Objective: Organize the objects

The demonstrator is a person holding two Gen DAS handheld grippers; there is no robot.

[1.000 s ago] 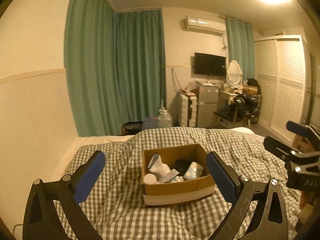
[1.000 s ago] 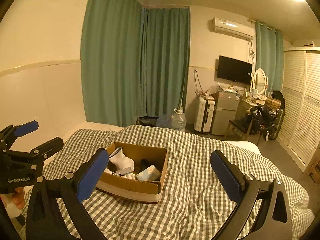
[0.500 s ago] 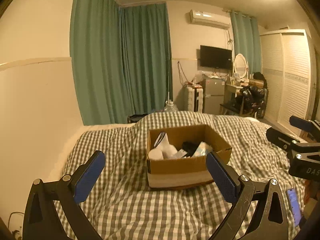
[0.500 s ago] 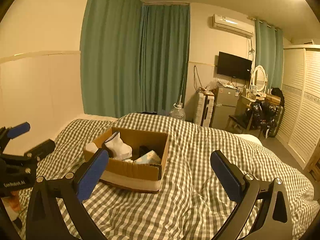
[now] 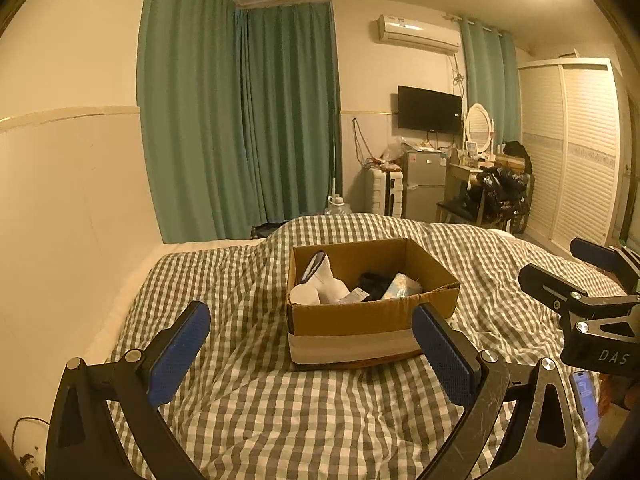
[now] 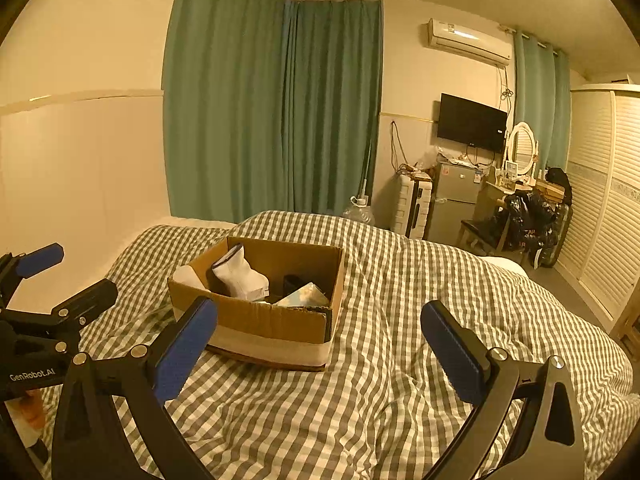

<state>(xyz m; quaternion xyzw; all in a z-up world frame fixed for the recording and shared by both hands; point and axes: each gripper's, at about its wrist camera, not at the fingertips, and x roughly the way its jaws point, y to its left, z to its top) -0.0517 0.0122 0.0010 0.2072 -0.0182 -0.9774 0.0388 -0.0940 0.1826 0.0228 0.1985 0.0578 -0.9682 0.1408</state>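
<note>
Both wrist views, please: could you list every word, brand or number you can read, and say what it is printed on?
"GenRobot.AI": on the left gripper body, seen in the right wrist view.
"DAS": on the right gripper body in the left wrist view; the rest is cut off.
Too small or blurred to read: the air conditioner badge, fridge stickers, phone screen, and packets in the cardboard box.

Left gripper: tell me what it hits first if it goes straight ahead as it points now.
Probably the cardboard box on the checked bedcover. The open left gripper aims at its near wall, though depth is hard to judge.
</note>
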